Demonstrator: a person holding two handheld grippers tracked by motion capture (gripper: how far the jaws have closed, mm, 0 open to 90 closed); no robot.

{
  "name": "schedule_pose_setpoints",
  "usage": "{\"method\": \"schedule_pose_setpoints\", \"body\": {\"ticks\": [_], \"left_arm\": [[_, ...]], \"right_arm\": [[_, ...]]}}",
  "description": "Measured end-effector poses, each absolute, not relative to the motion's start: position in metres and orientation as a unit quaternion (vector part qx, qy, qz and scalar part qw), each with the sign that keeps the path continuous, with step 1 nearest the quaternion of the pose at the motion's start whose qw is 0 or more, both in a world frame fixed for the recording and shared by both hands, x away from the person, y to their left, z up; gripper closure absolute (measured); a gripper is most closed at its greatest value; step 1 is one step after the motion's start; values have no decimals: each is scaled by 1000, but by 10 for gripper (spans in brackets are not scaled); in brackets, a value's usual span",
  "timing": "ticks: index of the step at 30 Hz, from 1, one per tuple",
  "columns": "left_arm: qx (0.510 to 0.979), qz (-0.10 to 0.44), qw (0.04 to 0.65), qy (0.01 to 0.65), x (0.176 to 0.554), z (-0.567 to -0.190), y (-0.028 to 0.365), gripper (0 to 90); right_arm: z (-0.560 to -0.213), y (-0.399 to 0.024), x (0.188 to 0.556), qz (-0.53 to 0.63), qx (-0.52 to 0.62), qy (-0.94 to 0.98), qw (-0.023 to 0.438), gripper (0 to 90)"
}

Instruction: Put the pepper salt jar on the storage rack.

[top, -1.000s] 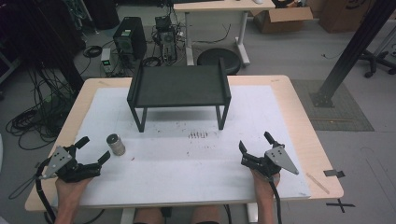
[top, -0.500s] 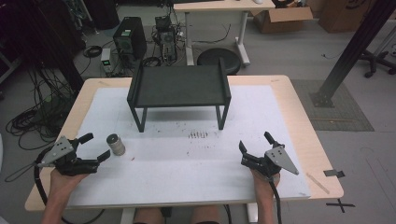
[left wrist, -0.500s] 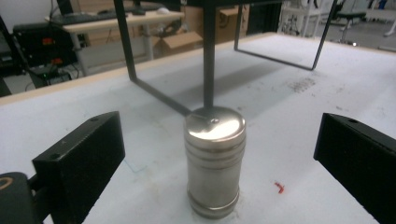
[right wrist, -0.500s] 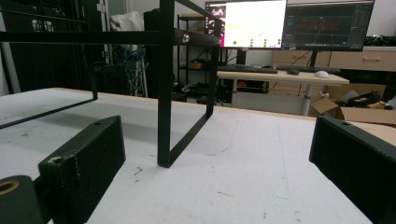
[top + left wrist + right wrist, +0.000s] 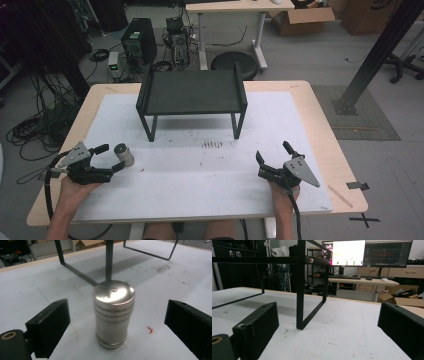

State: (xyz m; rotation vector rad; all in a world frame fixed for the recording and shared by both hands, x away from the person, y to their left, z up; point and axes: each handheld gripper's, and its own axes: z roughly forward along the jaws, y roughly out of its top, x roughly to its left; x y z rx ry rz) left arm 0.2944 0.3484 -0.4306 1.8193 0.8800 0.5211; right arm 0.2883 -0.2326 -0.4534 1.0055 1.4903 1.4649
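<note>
Compared with half a second ago, the left gripper (image 5: 104, 159) has moved up to the metal canister (image 5: 123, 154), so that in the high view the canister now sits just past its jaw tips rather than apart from them; the right gripper (image 5: 274, 160) has not shifted. The left hand (image 5: 75, 187) comes in from the table's near-left corner, forearm angled inward, and holds its gripper low over the white mat (image 5: 210, 165) with the jaws pointing toward the table's right edge and slightly away from the person. Its jaws stand wide apart: in the left gripper view the canister (image 5: 113, 313) stands between them with clear space on both sides, touched by neither. The right hand (image 5: 285, 192) rests near the table's near-right corner, its gripper aimed toward the far edge and a little leftward, jaws likewise spread wide with nothing between them. The canister stands upright on the mat near the table's left edge, its long axis vertical, flat shiny lid on top, in front of the near-left leg of the black shelf stand (image 5: 192, 92). That stand sits at the middle of the far half of the table, and its legs (image 5: 300, 290) rise ahead in the right gripper view.
</note>
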Motion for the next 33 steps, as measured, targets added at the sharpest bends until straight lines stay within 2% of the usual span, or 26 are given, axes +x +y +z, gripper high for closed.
{"method": "schedule_pose_setpoints", "body": {"ticks": [10, 20, 33], "left_arm": [[769, 207, 474, 375, 308, -433, 339, 138], [774, 203, 467, 376, 311, -432, 338, 298], [776, 212, 460, 375, 310, -433, 337, 421]], "right_arm": [[-453, -233, 288, 579, 398, 589, 399, 31], [-453, -233, 289, 579, 398, 589, 398, 31], [-453, -233, 289, 579, 399, 590, 398, 31]]}}
